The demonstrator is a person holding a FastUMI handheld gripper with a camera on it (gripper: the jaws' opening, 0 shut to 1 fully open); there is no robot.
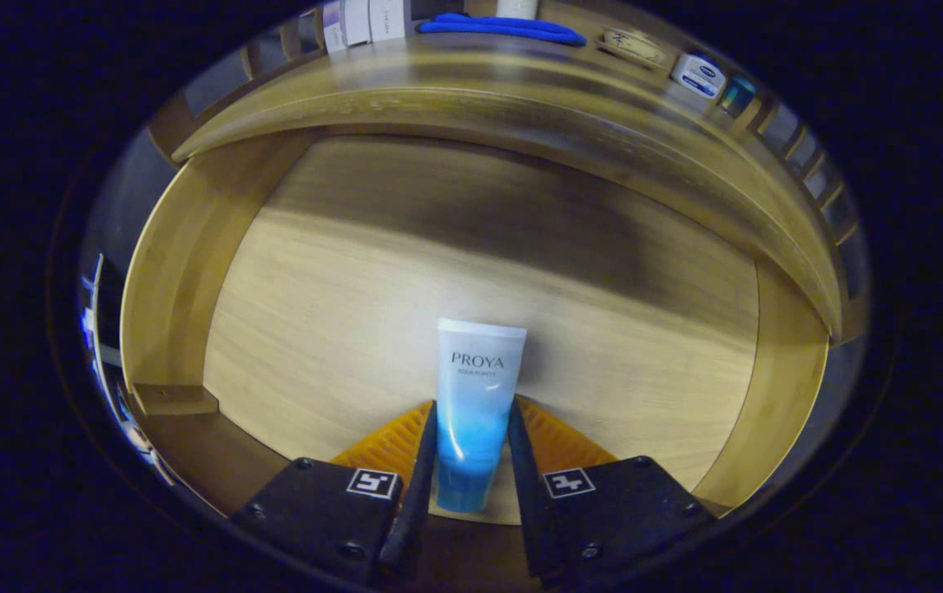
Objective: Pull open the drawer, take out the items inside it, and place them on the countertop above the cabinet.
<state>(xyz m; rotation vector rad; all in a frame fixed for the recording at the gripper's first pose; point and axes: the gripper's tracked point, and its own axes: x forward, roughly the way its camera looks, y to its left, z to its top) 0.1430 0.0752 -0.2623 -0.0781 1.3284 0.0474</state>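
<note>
Your gripper [472, 424] pinches the white-and-blue plastic tube [474, 408] at lower centre, both fingers [422, 461] pressing its sides, over the open wooden drawer [356, 313]; upper frame, a blue cloth [504, 29] lies on the wooden countertop [455, 78]

Dim warm light; deep shadow under countertop [471, 107] across drawer [356, 329] back; strong fisheye bending at edges; slight blur.

white-to-blue gradient tube [475, 403], light wood-grain drawer [339, 329], blue cloth [500, 28]
</note>
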